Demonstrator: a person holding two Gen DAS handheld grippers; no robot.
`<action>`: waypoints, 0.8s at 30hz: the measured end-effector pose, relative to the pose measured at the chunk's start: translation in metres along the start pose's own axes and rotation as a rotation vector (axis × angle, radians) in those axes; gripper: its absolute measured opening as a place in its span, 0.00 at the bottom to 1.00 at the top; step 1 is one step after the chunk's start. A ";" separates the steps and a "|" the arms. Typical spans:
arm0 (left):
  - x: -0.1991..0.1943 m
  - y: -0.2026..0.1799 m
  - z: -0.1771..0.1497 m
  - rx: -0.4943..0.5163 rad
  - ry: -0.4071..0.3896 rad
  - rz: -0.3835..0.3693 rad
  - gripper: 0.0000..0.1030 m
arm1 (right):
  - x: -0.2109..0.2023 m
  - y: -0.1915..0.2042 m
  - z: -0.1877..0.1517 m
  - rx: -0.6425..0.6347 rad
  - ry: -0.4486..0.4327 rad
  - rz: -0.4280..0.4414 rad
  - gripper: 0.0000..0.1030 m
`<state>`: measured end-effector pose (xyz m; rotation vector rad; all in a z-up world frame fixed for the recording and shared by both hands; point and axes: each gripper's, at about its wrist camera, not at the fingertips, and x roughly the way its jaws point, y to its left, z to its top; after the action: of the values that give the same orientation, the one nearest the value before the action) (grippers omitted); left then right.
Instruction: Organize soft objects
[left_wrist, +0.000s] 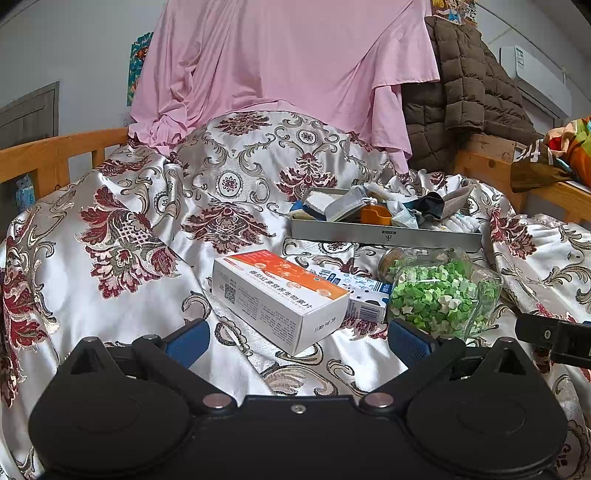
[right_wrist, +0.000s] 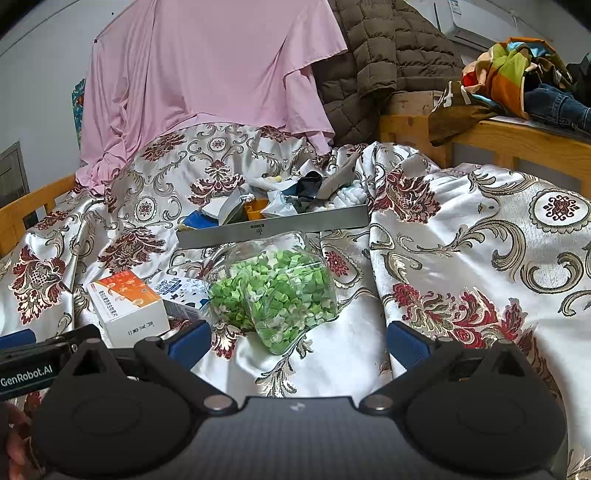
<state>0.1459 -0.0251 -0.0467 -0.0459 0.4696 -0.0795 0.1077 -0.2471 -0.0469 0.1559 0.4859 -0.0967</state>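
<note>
**Soft things sit in the tray, both claws wait wide apart**

While both claws hang low over the flowery bed cover (left_wrist: 122, 295), neither one holds anything. The left gripper (left_wrist: 298, 341) has its blue fingers (left_wrist: 188, 341) far apart, and so does the right gripper (right_wrist: 298, 341).

In the upper right of the left view, a grey tray (left_wrist: 384, 234) rests on the cover. A heap of soft cloth bits (left_wrist: 424, 208) already lies in it, next to a small orange cup (left_wrist: 375, 215). In the middle of the frame, in front of the tray, lie three hard things: a white and orange box (left_wrist: 277, 295), a blue carton (left_wrist: 364, 295) and a jar of green paper stars (right_wrist: 273, 291) on its side.

This could be the sorting part way through or near its end; I cannot tell which. Any next grab needs a claw brought over one soft piece and closed gently, without bumping the jar.
</note>
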 end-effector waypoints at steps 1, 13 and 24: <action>0.000 0.001 -0.001 0.000 0.001 0.000 0.99 | 0.000 0.000 0.000 0.000 0.000 0.000 1.00; -0.004 -0.004 -0.004 0.023 -0.032 -0.055 0.99 | 0.001 0.001 -0.002 -0.004 0.003 0.000 1.00; -0.001 -0.001 -0.004 0.006 -0.017 -0.036 0.99 | 0.002 -0.001 -0.003 -0.008 0.008 0.002 1.00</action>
<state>0.1427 -0.0263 -0.0500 -0.0492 0.4520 -0.1160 0.1075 -0.2475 -0.0508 0.1491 0.4936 -0.0923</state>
